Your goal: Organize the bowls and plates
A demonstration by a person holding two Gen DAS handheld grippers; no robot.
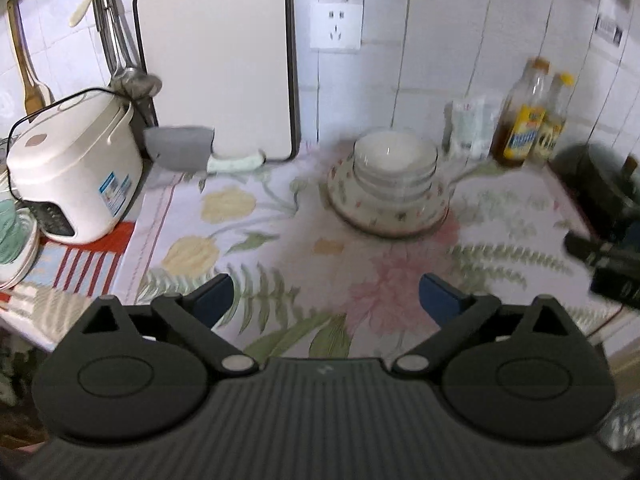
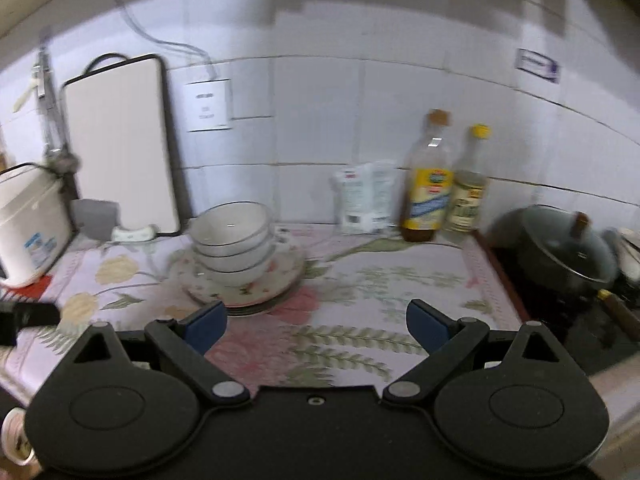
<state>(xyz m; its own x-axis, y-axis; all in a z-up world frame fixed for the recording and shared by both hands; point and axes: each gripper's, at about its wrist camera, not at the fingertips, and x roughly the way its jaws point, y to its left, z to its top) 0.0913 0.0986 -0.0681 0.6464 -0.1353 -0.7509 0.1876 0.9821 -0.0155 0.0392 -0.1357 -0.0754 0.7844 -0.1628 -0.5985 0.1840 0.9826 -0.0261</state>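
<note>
1. Task status: the white bowls (image 1: 394,160) sit nested in one stack, and that stack rests on the floral plates (image 1: 386,210). In the right wrist view a darker rim shows under the floral plates, so I judge more than one plate lies there; the count cannot be read.
2. Location: the whole pile stands on the counter (image 1: 280,248) toward the back, near the tiled wall, between the white cutting board (image 1: 216,60) and the two oil bottles (image 1: 528,116).
3. No loose plate or bowl shows elsewhere on the flowered cloth. At the far left edge of the left wrist view some green-and-white ware (image 1: 14,240) sits beside the rice cooker (image 1: 76,168); too cropped to say whether it belongs to the task.
4. Judgement: stacking looks finished or nearly so; at most a final check or that leftover ware remains.
5. Left gripper (image 1: 326,300): jaws spread wide, nothing between them, touching nothing, well short of the pile.
6. Right gripper (image 2: 316,326): jaws likewise spread wide and empty, hovering over the cloth just in front of the pile, no contact.
</note>
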